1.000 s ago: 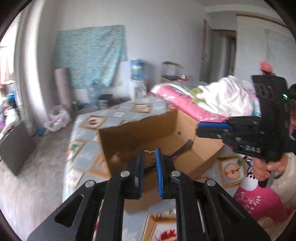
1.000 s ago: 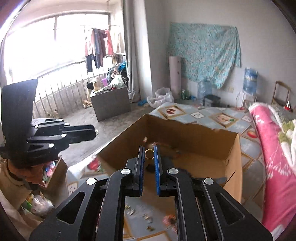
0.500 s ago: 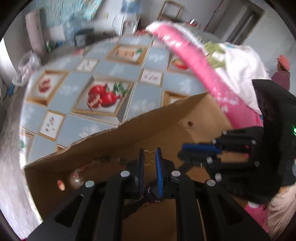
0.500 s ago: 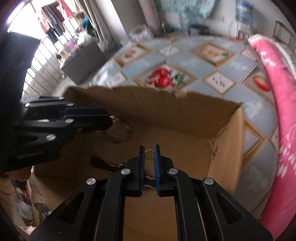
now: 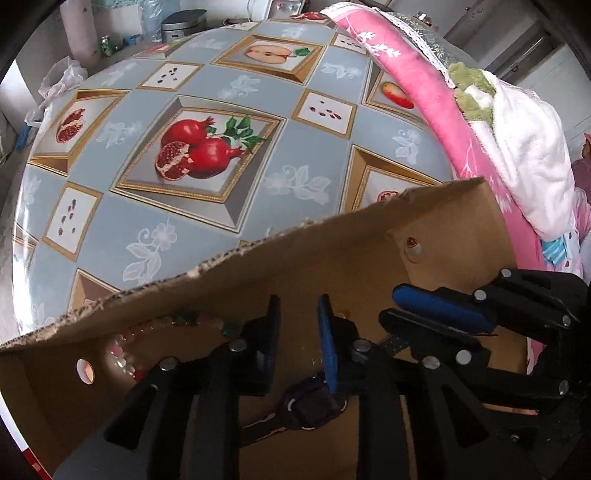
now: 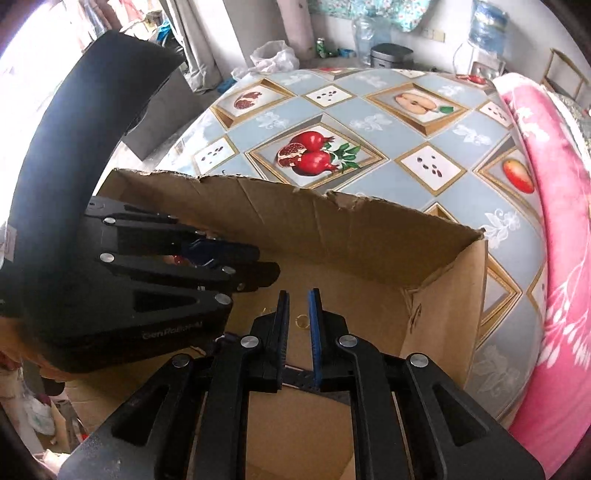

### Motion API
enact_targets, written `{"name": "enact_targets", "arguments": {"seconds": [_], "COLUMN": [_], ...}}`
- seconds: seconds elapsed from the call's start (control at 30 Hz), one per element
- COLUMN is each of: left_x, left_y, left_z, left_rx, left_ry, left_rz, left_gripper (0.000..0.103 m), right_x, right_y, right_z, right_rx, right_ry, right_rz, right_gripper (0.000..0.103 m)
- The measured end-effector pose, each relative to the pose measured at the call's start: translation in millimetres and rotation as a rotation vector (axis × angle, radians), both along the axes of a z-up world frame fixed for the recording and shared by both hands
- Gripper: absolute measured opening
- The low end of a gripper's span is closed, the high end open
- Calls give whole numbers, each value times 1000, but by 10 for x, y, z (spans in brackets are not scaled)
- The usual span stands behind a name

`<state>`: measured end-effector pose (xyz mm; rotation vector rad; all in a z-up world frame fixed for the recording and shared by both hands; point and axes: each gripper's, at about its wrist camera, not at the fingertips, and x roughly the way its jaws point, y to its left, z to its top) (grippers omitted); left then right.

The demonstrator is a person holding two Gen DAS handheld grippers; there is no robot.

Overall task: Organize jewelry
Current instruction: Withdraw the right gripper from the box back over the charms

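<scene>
both grippers point down into the box (image 6: 369,236): the left gripper (image 5: 297,314) is opening with nothing between its jaws, and the right gripper (image 6: 298,308) stands slightly apart with the ring (image 6: 302,320) lying on the floor just beyond its tips.

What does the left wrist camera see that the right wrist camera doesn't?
Only the left wrist view: coloured beads along the box's inner wall, what looks like a dark watch on the box floor, and a white blanket.
Only the right wrist view: a small gold ring inside the box and a blue water jug by the far wall.
Both: the cardboard box, the pomegranate tablecloth and the pink blanket.
</scene>
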<state>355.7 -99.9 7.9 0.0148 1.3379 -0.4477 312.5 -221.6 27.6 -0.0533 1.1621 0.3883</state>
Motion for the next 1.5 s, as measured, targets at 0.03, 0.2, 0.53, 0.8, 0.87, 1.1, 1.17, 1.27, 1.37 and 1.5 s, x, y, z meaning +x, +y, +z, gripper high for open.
{"name": "enact_targets", "arguments": {"seconds": [0.03, 0.2, 0.53, 0.8, 0.87, 1.1, 1.17, 1.27, 1.37, 1.5], "left_x": [7, -10, -796, -2298, -2601, -3118, -3101, -3044, -2962, -2870], "left_y": [0, 87, 454, 1166, 1349, 1662, 1597, 1389, 1172, 1015], "left_z": [3, 119, 1224, 1610, 1489, 872, 607, 265, -62, -384], "left_rx": [4, 3, -143, -194, -192, -198, -181, -124, -97, -19], "left_ry": [-6, -50, -333, -617, -631, -603, -558, -528, -473, -432], "left_rz": [1, 26, 9, 17, 58, 183, 182, 141, 94, 82], "left_gripper": [22, 22, 23, 40, 40, 41, 41, 41, 41, 40], "right_x": [-8, -92, -905, -2006, -2172, -2487, -2451, -2400, -2419, -2408], "right_y": [-15, -51, -292, -399, -377, -74, 71, 315, 496, 619], "right_z": [18, 134, 933, 1093, 1018, 487, 242, -124, -350, -483], "right_rx": [1, 15, 236, 343, 356, 386, 365, 293, 214, 143], "right_ry": [-7, -60, -302, -486, -484, -358, -291, -221, -198, -186], "right_rz": [-3, -17, -36, 12, 25, 76, 67, 46, 35, 23], "right_gripper": [10, 10, 25, 35, 35, 35, 35, 34, 31, 30]}}
